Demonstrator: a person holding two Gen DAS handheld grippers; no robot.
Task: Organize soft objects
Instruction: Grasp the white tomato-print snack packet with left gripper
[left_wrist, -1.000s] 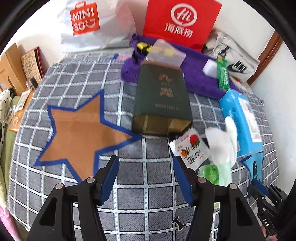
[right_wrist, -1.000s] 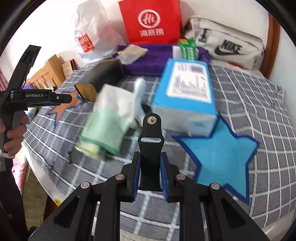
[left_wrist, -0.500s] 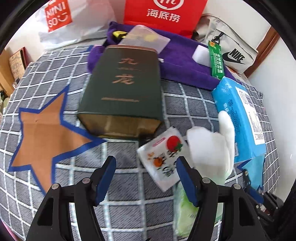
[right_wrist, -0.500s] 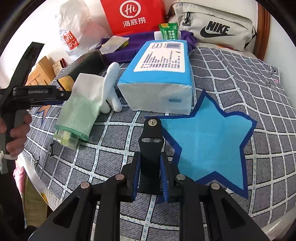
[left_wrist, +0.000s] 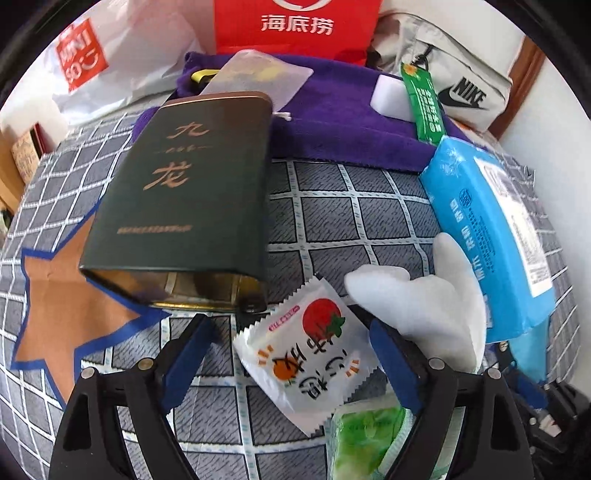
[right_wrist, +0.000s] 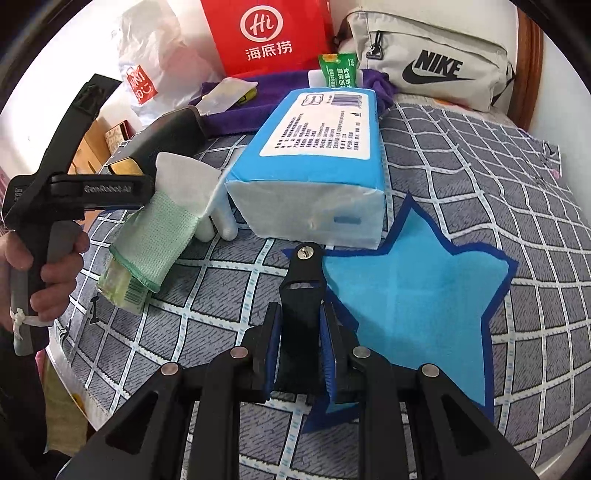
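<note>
- Checked grey cloth (right_wrist: 229, 288) covers the work surface; every position below is given relative to the blue star patch (right_wrist: 413, 295) lying on it.
- Right gripper (right_wrist: 299, 332), nearest the camera at the star's near-left edge: fingers closed on a black bracket (right_wrist: 301, 280), nothing else in them.
- Left gripper (left_wrist: 284, 354), well left of the star: jaws have just been opening and stand wide, straddling a snack sachet (left_wrist: 303, 354) without pressing it.
- Glove (right_wrist: 166, 221), white with a green cuff, lies left of the star, draped over a green packet (right_wrist: 122, 288); its fingers touch the tissue pack.
- Tissue pack (right_wrist: 317, 166), blue, sits just behind the star, its near end at the star's edge but not on it.
- Tin (left_wrist: 184, 206), dark green, lies farther left, one corner over an orange star patch (left_wrist: 62, 314).
- Towel (left_wrist: 332, 136), purple, lies beyond the tissue pack.
- Assessment: nothing rests on the blue star yet. Sorting appears barely begun; glove, tissue pack, sachet and towel all appear unplaced.
</note>
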